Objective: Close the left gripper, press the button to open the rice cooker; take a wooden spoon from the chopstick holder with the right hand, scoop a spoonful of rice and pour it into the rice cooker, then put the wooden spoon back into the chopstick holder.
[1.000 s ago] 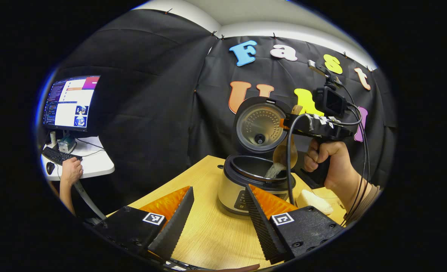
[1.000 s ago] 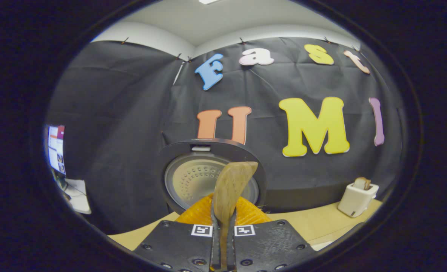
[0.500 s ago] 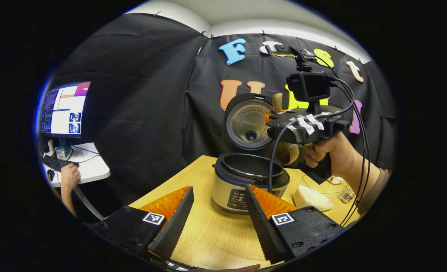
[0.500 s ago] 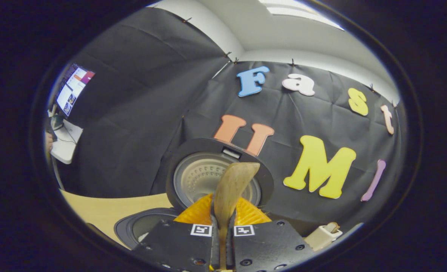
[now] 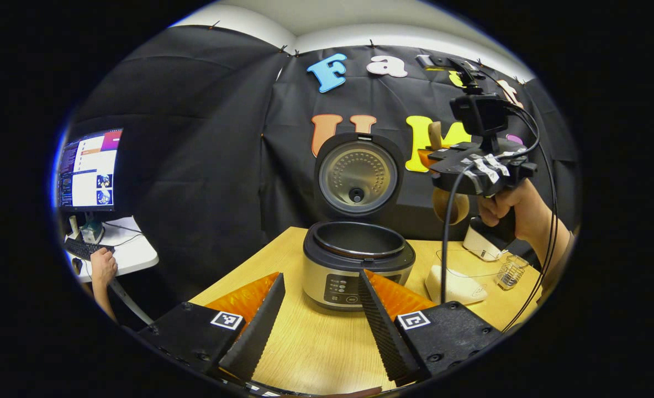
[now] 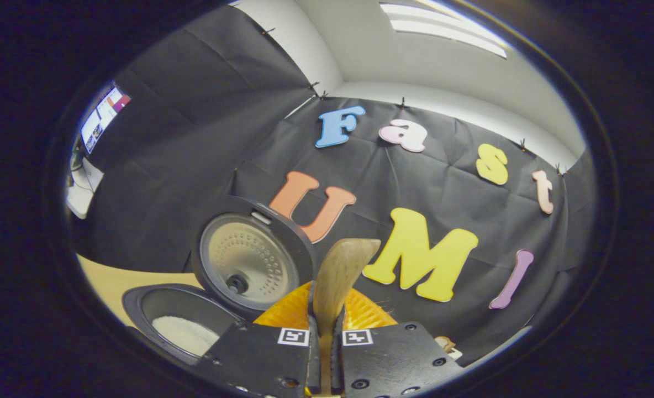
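Left gripper (image 5: 318,315): low over the wooden table (image 5: 316,348), aimed level at the rice cooker; its two fingers stand wide apart with nothing between them.
Right gripper (image 6: 322,354): its fingers are pressed together on the handle of the wooden spoon (image 6: 338,276), which stands up between them in the right gripper view.
Right hand (image 5: 517,207): in the left gripper view it is raised to the right of the cooker and above table height, fist wrapped round the gripper's grip, forearm and a brown sleeve (image 5: 562,251) sloping down to the right.
Right gripper body: held roughly level, pointing toward the booth wall, with a small camera (image 5: 479,113) on top and black cables looping down from it.
Spoon ends: the handle tip pokes up above the gripper and the bowl hangs below it, in the air beside the open lid.
Rice cooker (image 5: 357,265): on the table straight ahead of the left gripper, lid (image 5: 357,177) standing upright and open; the right gripper view shows white rice (image 6: 186,334) in the pot.
Chopstick holder (image 5: 484,243): white, on the table beneath the right hand.
White container (image 5: 454,284): on the table right of the cooker, a small clear glass (image 5: 509,273) near it.
Side desk: at far left a monitor (image 5: 86,171), a keyboard (image 5: 81,249) and another person's hand (image 5: 103,265) on the desk.
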{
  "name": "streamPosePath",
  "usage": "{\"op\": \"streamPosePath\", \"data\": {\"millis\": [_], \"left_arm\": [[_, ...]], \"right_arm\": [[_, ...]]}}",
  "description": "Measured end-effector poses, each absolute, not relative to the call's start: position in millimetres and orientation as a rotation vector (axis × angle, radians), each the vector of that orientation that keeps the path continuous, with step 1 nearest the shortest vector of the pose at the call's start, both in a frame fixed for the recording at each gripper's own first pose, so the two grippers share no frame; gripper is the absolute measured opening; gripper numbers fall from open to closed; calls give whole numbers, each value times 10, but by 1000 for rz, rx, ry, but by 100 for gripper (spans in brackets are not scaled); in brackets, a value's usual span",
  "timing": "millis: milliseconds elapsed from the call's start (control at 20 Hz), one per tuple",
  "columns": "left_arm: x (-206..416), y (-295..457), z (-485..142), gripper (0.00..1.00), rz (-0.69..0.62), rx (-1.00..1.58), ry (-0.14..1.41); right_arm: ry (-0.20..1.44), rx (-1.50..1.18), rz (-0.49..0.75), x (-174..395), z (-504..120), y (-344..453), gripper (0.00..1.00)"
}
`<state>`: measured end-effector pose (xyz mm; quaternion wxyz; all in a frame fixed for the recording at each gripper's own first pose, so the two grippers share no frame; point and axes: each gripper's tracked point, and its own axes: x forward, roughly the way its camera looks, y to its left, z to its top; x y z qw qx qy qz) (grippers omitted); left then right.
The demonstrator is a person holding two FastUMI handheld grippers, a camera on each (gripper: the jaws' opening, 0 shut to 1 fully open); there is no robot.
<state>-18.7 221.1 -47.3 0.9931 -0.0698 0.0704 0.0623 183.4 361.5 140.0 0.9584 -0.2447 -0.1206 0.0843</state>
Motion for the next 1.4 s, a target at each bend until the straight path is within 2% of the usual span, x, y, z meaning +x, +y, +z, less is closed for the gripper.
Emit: {"op": "streamPosePath", "data": {"millis": [50, 100, 150, 350, 450, 650, 700, 950, 1150, 1400], "left_arm": [[-184, 2163, -461, 86, 120, -135, 141], [-170, 2092, -454, 86, 111, -127, 142], [-165, 2038, -433, 86, 105, -120, 139], [-188, 1820, -336, 86, 83, -59, 134], [-210, 1760, -322, 86, 76, -42, 126], [-205, 1630, -273, 86, 59, -13, 116], [-215, 1605, -267, 86, 56, -7, 116], [-206, 1600, -270, 86, 66, 27, 113], [-177, 1583, -313, 86, 71, 24, 132], [-155, 1585, -339, 86, 69, 21, 135]], "right_arm": [[-246, -502, 154, 1841, 1420, 3465, 7], [-242, -498, 126, 1856, 1427, 3266, 10], [-238, -492, 109, 1856, 1432, 3117, 7], [-182, -441, 54, 1899, 1365, 2442, 10], [-154, -420, 12, 1930, 1328, 2073, 7], [-145, -393, -96, 1943, 1355, 1287, 10], [-135, -381, -124, 1956, 1342, 1095, 7], [-53, -350, -223, 2051, 1052, 258, 10], [33, -286, -231, 2214, 617, -38, 7], [113, -149, -223, 2289, 259, -278, 9]]}}
